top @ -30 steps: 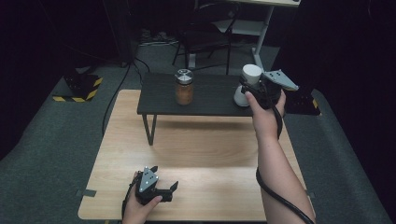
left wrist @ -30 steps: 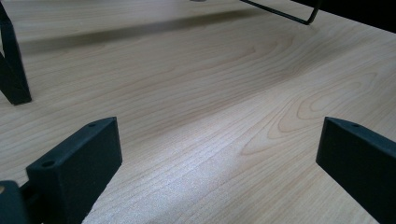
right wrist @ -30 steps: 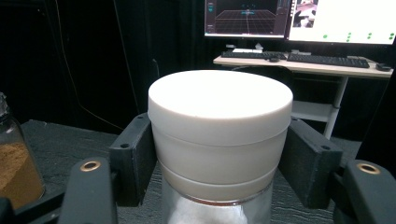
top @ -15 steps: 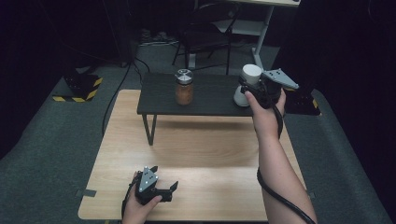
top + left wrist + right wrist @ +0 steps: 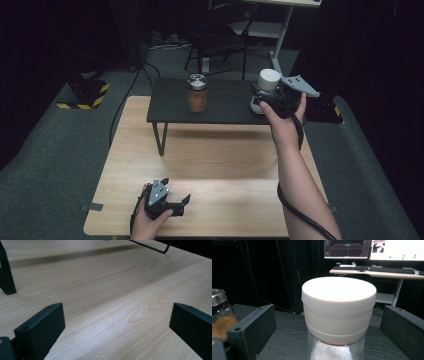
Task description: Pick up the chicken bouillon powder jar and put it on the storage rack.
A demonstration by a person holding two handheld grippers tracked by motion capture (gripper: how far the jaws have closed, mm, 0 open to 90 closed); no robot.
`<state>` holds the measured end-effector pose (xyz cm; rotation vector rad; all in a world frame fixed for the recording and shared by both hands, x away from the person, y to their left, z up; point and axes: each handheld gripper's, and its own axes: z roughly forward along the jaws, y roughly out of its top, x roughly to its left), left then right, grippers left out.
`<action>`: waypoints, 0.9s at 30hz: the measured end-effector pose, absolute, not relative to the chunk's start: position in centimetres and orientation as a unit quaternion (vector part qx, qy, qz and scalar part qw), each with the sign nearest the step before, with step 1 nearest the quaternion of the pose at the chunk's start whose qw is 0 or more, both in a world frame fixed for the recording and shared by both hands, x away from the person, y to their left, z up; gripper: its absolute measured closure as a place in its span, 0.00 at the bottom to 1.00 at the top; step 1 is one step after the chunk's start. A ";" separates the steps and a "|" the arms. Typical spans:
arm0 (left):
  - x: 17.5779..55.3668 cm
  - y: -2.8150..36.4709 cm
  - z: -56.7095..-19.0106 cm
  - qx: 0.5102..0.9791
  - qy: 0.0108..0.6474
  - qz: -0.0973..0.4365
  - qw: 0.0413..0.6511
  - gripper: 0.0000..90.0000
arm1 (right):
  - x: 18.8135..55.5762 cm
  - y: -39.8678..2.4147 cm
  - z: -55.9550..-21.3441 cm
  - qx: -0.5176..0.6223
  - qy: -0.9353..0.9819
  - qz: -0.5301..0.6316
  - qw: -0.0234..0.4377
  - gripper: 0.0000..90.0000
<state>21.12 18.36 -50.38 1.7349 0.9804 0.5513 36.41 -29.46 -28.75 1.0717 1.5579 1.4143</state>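
Note:
A glass jar with a white lid (image 5: 268, 84) stands upright at the right end of a low black shelf (image 5: 225, 107). My right gripper (image 5: 264, 100) is level with it, one jaw on each side. In the right gripper view the jaws have just been opening and stand apart from the white-lidded jar (image 5: 338, 307) without touching it. A jar of brown powder (image 5: 197, 94) with a metal lid stands further left on the shelf, and the same brown jar (image 5: 220, 320) is seen beside the right gripper (image 5: 329, 315). My left gripper (image 5: 176, 191) rests open on the wooden table (image 5: 215, 165), with only bare wood between the jaws of the left gripper (image 5: 117, 315).
The black shelf stands on thin wire legs (image 5: 159, 137) at the table's far side. Behind the table are a chair (image 5: 220, 40), a desk with monitors (image 5: 367, 248) and a keyboard (image 5: 390, 270). Grey carpet and a black-and-yellow striped marker (image 5: 82, 97) lie to the left.
Both hands and both jars stay where they were. From the high view no shift of the right jaws around the white-lidded jar can be made out.

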 end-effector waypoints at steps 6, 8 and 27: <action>21.2 18.4 -50.4 0.721 0.408 0.228 0.511 0.00 | 35.7 -30.0 -29.1 0.411 0.613 0.559 0.378 0.00; 21.2 18.4 -50.3 0.722 0.407 0.228 0.511 0.00 | 35.3 -30.3 -29.2 0.406 0.614 0.562 0.378 0.00; 21.2 18.4 -50.4 0.721 0.408 0.228 0.512 0.00 | 32.1 -32.8 -32.2 0.387 0.620 0.576 0.366 0.00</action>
